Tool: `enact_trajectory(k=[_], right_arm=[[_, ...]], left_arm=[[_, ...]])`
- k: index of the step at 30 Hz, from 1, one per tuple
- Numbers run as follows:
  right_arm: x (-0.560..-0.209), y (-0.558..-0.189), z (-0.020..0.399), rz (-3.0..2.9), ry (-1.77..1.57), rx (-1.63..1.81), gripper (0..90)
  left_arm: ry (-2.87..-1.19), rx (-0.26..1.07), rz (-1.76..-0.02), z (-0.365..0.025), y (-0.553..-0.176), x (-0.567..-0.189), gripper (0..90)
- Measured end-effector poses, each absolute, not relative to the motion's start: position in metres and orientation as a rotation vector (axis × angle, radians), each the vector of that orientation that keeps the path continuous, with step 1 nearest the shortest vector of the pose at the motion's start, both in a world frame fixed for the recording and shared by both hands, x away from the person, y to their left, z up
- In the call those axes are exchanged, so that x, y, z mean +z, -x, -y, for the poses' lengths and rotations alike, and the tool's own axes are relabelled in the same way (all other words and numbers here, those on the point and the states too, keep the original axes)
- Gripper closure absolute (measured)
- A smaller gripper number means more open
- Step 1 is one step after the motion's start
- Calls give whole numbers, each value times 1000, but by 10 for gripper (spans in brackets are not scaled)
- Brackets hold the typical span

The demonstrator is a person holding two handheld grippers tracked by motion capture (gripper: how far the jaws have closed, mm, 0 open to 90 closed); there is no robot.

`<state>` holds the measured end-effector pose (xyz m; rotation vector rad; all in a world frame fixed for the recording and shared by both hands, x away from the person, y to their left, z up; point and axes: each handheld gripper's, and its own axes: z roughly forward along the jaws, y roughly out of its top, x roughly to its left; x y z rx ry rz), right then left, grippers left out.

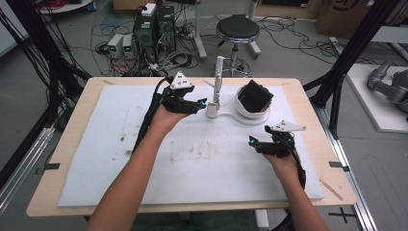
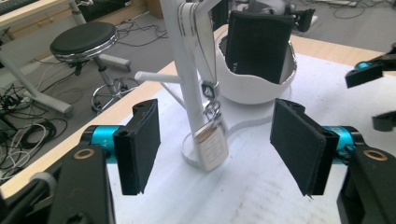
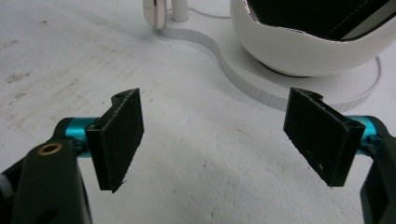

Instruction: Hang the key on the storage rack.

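Two bare forearms enter from the bottom edge of the high view and reach forward over a white foam mat [image 1: 144, 159] that covers the wooden table [image 1: 62, 159]. Its surface is matte and smudged with grey marks.

On the left, the arm stretches far forward and slightly inward, and the left tool [image 1: 201, 104] is held level, pointing toward a white stand [image 1: 217, 79]. Its jaws are spread wide; in the left gripper view the flat black pads [image 2: 140, 144] stand on either side of a key fob [image 2: 212, 148] without touching it. On the right, the arm is shorter in reach, wrist bent inward, and the right tool [image 1: 253, 141] sits low near the mat, aimed to the left and forward. Its jaws are also spread, with bare mat between them.

That key fob is a small, glossy, rounded rectangle in silver and white. It hangs from a metal clasp on a flat white strap [image 2: 198, 42] looped over the stand, long axis nearly vertical, lower end just above the stand's round foot.

Right of the post, on the same flat white base, sits a smooth white bowl-shaped holder [image 1: 245, 111] with a black, soft-looking square item [image 1: 255, 95] tilted inside.
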<state>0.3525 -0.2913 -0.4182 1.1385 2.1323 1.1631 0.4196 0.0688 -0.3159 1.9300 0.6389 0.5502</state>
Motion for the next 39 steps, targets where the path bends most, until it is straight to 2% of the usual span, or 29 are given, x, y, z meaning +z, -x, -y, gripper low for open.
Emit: enact_trajectory(k=[7,18,30,39], right_arm=[[-418,-352,290,-2130,-1136,1161,205],[-418,-352,290,-2127,-1147,1159,205],[-417,-349,290,-2123,-1144,1166,205],[-418,-350,289,-2133,-1141,1158,205]], left_arm=[[-1909,531,-633,-96,-407,-313,278],[-1858,531,-623,-141,-380,-313,265],[-1838,519,-706,-194,-343,-347,245],[-1853,545,-800,-213,-329,-377,218]])
